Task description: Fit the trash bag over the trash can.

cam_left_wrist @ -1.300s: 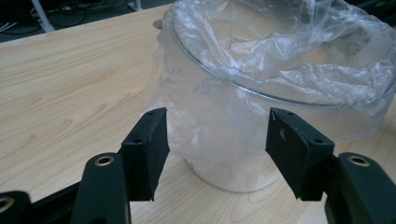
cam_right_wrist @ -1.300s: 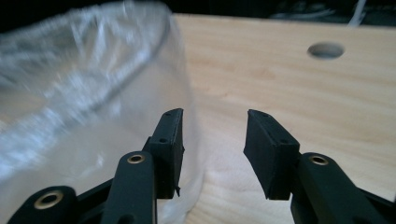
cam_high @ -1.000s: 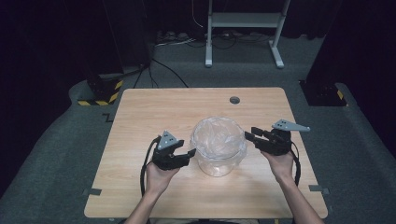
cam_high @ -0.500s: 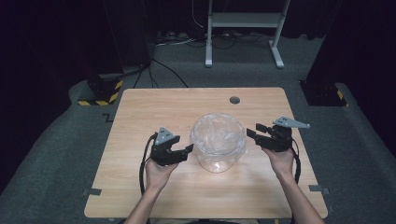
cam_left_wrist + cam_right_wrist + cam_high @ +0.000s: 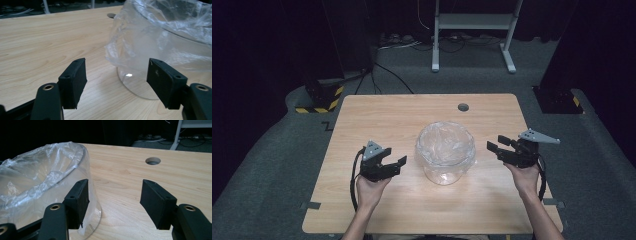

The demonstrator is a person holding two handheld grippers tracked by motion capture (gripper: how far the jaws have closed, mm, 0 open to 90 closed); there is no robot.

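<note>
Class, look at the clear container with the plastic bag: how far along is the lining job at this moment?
Done: the plastic bag lines the clear container, folded over its rim. In hand: nothing; left tool and right tool stand open beside it, jaws just opened, nothing between them. Left: probably little, perhaps smoothing.

Wooden table [image 5: 377, 120] bearing a plastic-lined clear bowl [image 5: 445, 150]

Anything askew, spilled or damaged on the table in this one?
Nothing spilled or broken. The clear container stands upright mid-table, lined with a plastic bag. The bag is crumpled and hangs unevenly over the rim. Both the left gripper and the right gripper are open and off it.
</note>
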